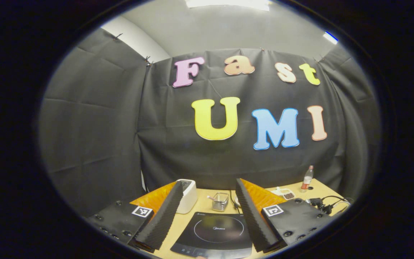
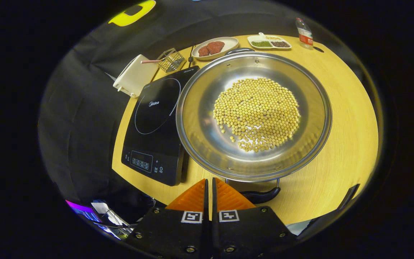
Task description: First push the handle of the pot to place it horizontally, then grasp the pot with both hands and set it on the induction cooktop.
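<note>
Seen from the right gripper view, the right gripper (image 2: 209, 187) hangs over the near edge of a wooden table (image 2: 350, 118), its two orange fingers pressed together with nothing between them. Just ahead of the fingertips sits a wide stainless-steel pot (image 2: 199, 118) holding a mound of soybeans (image 2: 257, 113) — its black handle (image 2: 262, 196) lies right beside the tips, on their right, and a second handle (image 2: 239, 51) shows at the far rim. To the left of the pot, its rim overlapping one edge, is a black induction cooktop (image 2: 153, 122); the pot rests on the table, not on the cooking ring. Farther off stand a white box-shaped appliance (image 2: 135, 75), a small wire basket (image 2: 171, 60), a plate of red meat (image 2: 215, 47), a divided dish (image 2: 270, 42) and a bottle (image 2: 304, 34).

In the left gripper view, the left gripper (image 1: 210, 196) is raised with its ridged fingers spread wide — the cooktop lies below and between them, the white appliance beside the left finger.
</note>
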Demonstrator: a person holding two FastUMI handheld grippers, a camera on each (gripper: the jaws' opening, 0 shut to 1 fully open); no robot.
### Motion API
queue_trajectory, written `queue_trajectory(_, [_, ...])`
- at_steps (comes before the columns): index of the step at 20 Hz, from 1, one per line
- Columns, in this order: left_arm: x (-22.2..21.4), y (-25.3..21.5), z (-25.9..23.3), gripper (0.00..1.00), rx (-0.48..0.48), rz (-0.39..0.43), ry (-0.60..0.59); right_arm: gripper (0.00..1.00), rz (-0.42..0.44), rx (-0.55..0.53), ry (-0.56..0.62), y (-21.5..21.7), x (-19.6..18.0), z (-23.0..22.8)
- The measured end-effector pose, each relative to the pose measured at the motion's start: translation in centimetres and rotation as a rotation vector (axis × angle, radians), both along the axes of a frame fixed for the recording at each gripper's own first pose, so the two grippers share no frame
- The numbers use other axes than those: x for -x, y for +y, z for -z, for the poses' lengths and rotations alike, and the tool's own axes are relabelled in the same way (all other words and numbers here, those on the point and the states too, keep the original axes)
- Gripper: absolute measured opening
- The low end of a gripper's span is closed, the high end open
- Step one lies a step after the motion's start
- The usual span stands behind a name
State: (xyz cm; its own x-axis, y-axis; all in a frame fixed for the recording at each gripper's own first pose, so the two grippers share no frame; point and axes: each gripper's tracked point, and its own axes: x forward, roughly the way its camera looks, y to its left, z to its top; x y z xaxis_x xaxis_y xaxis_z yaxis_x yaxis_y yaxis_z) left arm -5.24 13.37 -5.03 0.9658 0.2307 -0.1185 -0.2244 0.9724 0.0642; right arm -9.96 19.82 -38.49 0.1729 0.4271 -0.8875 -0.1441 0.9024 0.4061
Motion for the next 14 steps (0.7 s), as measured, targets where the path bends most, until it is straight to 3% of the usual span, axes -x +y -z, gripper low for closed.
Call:
queue_trajectory(5, [-0.3, -0.2, 0.0, 0.95, -0.006, -0.005, 0.008, 0.01, 0.094, -0.077, 0.044, 0.6, -0.6, 0.7])
queue_trajectory(14, [-1.2, -2.8, -0.2, 0.96, -0.011, 0.032, 0.001, 0.01, 0.129, -0.091, 0.039, -1.4, -0.4, 1.0])
